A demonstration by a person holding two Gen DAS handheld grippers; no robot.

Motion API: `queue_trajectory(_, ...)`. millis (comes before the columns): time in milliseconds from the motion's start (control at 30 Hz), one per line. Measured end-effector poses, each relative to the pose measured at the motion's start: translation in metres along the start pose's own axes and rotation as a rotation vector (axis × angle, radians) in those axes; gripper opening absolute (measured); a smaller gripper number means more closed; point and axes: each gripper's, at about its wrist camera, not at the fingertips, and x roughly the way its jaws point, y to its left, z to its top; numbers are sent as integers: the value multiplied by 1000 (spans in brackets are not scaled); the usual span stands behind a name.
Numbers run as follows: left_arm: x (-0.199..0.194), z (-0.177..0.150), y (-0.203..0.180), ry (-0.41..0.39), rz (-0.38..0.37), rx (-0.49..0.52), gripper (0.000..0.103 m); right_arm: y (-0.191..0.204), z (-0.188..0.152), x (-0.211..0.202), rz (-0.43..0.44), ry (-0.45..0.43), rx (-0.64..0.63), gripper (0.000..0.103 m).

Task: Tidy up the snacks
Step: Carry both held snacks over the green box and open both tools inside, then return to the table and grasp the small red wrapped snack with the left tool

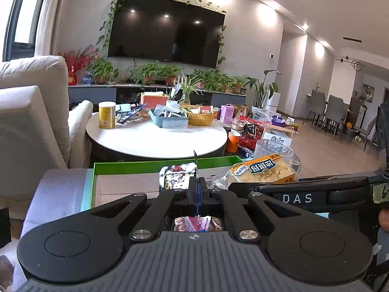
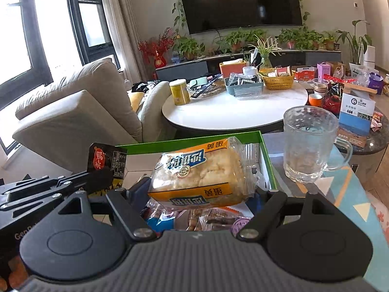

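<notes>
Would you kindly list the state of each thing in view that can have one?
Left gripper: shut on a small dark snack packet, held upright.
Right gripper: shut on the bagged cake, lifted over the green box.
Green box: open, snacks inside.
Glass mug: upright, empty.
TV: off.
Yellow can: upright, lid on.

Snacks (image 2: 194, 221) under bread pack (image 2: 197, 172) mostly hidden; green box (image 2: 267, 165) floor covered; table basket (image 2: 278, 79) contents too small.
</notes>
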Motion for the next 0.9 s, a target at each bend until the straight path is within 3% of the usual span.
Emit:
queue_trajectory(367,14,-5,1,36,-9,-2,1,2,-6,13,-19,36,-5,59)
queue_trajectory(667,12,-3,6,61,-9,-48,13,5,-9,11,-36,20,0,59)
queue_trajectory(900,7,-4,4,61,-11,-49,13,4,-5,6,-28,22,12,59)
